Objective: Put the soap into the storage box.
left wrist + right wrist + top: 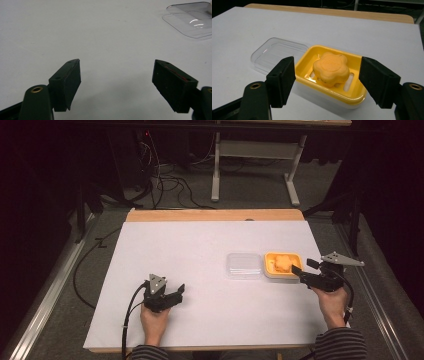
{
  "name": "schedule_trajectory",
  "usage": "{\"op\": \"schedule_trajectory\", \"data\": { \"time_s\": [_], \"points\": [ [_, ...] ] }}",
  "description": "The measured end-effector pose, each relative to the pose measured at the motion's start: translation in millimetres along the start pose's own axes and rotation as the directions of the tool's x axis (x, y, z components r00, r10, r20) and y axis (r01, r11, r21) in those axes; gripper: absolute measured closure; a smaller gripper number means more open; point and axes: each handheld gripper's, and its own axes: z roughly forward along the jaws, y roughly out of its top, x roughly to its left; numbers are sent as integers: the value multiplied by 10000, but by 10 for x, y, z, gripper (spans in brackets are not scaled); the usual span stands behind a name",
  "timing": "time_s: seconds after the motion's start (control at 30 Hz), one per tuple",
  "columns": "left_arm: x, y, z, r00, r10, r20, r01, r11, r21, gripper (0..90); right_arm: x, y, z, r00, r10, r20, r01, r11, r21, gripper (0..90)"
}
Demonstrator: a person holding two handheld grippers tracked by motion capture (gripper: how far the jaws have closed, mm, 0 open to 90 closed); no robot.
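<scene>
1. You are working at the yellow soap dish [329,82], which is sitting on the right part of the white worktop [200,270], with an orange flower-shaped soap [331,68] lying in it and the clear lid [278,53] resting just beside it.
2. You are likely dealing with a light, stiff plastic dish and a hard soap that may be slippery; taking the dish by its rim, or the soap across its lobed sides, looks safest.
3. Your right hand-held gripper [327,80] is standing wide, holding nothing, its jaws flanking the near side of the dish.
4. Your left hand-held gripper [116,82] is also gaping wide and empty over bare worktop, well apart from the lid.
</scene>
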Motion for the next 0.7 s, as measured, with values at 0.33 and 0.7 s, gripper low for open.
{"op": "schedule_trajectory", "data": {
  "time_s": [0.33,0.7],
  "points": [
    [-1,-2,-4,10000,50,10,-50,10000,-6,235,-38,-65,-156,9997,248,68,-244,9986,-475,299],
    [0,-3,-4,10000,87,17,-87,10000,-1,235,-13,-178,-285,9996,282,94,-275,9977,-612,302]
  ]
}}
